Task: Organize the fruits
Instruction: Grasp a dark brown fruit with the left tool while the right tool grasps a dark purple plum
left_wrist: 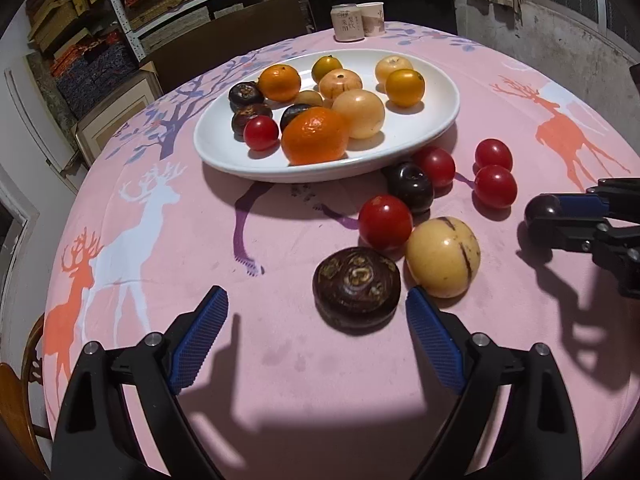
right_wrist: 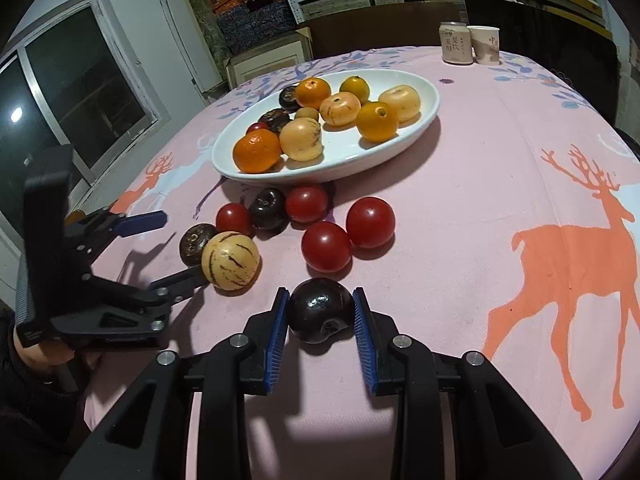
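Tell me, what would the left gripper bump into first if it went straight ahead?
Probably the brown water chestnut, lying just ahead between the left gripper's open fingers. Depth is hard to judge.

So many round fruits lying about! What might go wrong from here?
The dark fruit is pinched only at its sides by the right gripper; smooth and round, it might slip out. The open left gripper has the brown fruit touching the yellow fruit; grabbing it could send that one rolling.

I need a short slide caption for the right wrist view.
Right gripper clamps a dark fruit near tomatoes and a plate.
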Available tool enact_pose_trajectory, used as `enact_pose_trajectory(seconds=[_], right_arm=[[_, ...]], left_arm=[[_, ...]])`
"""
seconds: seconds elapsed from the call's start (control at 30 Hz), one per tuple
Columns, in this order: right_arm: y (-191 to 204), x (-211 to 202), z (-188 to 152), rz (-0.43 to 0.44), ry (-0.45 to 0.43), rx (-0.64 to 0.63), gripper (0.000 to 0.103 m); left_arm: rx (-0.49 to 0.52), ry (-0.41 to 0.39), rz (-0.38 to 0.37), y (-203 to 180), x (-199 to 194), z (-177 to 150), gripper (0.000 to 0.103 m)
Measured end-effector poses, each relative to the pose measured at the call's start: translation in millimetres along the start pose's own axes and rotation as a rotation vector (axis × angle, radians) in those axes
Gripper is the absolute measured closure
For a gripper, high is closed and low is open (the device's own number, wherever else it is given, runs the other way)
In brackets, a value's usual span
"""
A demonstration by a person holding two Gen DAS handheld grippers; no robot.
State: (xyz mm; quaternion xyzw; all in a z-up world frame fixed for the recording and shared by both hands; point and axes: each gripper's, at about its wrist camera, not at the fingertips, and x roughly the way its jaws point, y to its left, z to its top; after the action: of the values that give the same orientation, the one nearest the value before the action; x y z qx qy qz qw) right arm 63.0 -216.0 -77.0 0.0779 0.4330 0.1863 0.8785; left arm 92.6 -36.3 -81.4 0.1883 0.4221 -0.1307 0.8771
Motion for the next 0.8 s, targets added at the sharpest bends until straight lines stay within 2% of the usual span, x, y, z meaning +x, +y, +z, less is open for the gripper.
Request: enact_pose_trajectory(seconds=[0.03,0.1,0.13,0.23,0.33,0.8], right_arm=[[-1,-1,0,0.004,-0.006,0.003,0.071],[-4,-2,0,0.013,-0.012,0.017,0.071],[-5,-2,0,0.016,-0.012,0.021,0.071],[-5,-2,1,0.02,-0.012,0.019,0.071],[-6,-2,1,0.022,-0.012,0.025,0.071],[-8,-3,1,0.028,-0.018,0.035,0.071]], left_arm=[[-0.002,0.0,-0.019,0,1,1,0.027],[-0.021,0.007,-0.089,2,1,2,0.053],[-0.021,0.005,-0.107,1,1,2,0.058],[0.002,-0.01,-0.099,-6,-2,-1,0.06],[-0.02,-0.005,-0.13,-5,-3,-3,0.06],[-0.049,-0.023,-0.15,-8,-17,-9,0.06]])
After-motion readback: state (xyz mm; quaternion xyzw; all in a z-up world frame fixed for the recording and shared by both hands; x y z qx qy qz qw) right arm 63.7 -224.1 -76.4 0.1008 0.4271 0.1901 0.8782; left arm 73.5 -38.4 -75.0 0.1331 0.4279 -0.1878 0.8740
